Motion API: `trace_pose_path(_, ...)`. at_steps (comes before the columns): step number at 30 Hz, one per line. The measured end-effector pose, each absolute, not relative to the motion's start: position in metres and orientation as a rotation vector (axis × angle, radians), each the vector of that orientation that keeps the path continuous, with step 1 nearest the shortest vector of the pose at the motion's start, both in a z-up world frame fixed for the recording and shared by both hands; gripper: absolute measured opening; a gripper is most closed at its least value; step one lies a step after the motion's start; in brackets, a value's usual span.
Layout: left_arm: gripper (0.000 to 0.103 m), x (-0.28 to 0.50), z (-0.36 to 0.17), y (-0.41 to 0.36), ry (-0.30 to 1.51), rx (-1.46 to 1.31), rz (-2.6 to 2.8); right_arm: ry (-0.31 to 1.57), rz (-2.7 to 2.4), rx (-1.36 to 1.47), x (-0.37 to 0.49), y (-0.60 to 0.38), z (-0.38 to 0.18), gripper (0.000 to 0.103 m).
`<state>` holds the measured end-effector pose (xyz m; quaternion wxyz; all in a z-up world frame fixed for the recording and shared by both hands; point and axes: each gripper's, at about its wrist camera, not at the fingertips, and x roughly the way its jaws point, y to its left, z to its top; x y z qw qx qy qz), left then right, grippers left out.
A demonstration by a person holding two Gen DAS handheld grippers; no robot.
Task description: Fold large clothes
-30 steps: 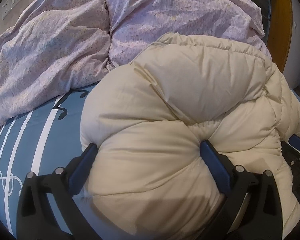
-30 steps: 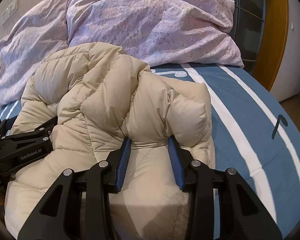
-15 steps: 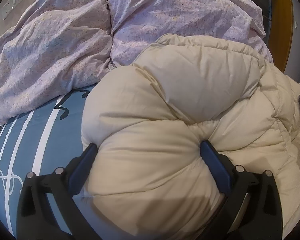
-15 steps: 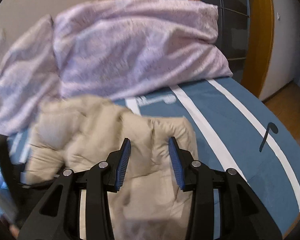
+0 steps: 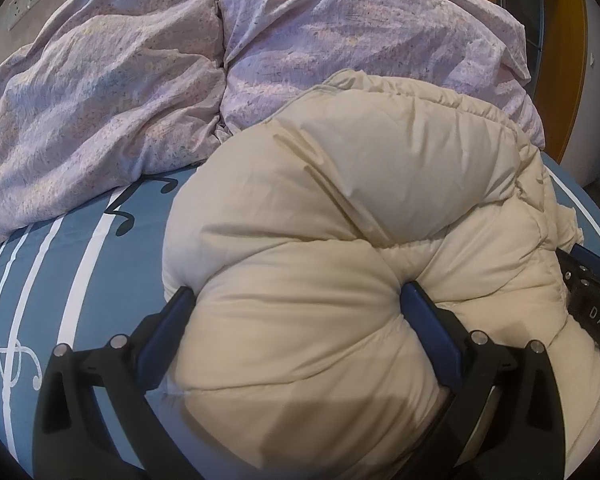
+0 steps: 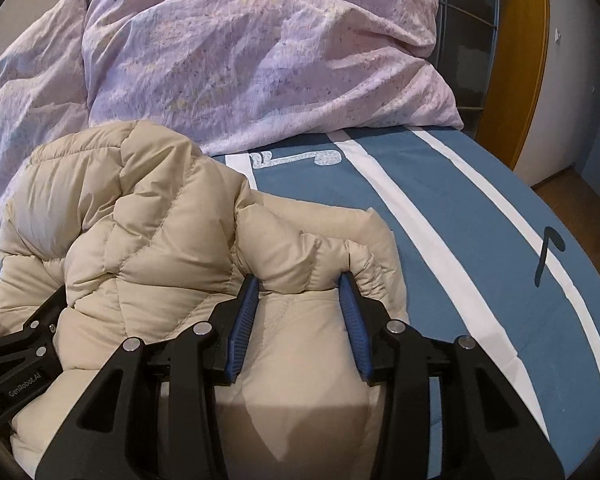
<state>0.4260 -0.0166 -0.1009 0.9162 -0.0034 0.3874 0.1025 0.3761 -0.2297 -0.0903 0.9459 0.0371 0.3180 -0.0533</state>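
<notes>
Blue striped bed (image 6: 480,208) bears a puffy jacket (image 6: 148,232) lying crosswise below the pillows (image 6: 260,52), left gripper (image 5: 296,308) clamped wide on its bulk, right gripper (image 6: 298,292) half-closed, pinching its nearer right-hand fold.

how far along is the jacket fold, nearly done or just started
Mid-fold, at a guess. Done: the cream puffer jacket is bunched into a thick bundle on the blue striped bedcover. In hand: the left gripper and right gripper each clamp a padded section. Left: the bundle looks lumpy, so flattening and squaring remain.
</notes>
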Motion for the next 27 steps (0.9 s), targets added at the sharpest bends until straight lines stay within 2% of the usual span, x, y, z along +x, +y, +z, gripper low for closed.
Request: trace_pose_path(27,0.101,0.4262,-0.1005,-0.0167,0.797,-0.007,0.212,0.651,-0.104,0.088,0.3783,-0.2307,-0.0927,0.045)
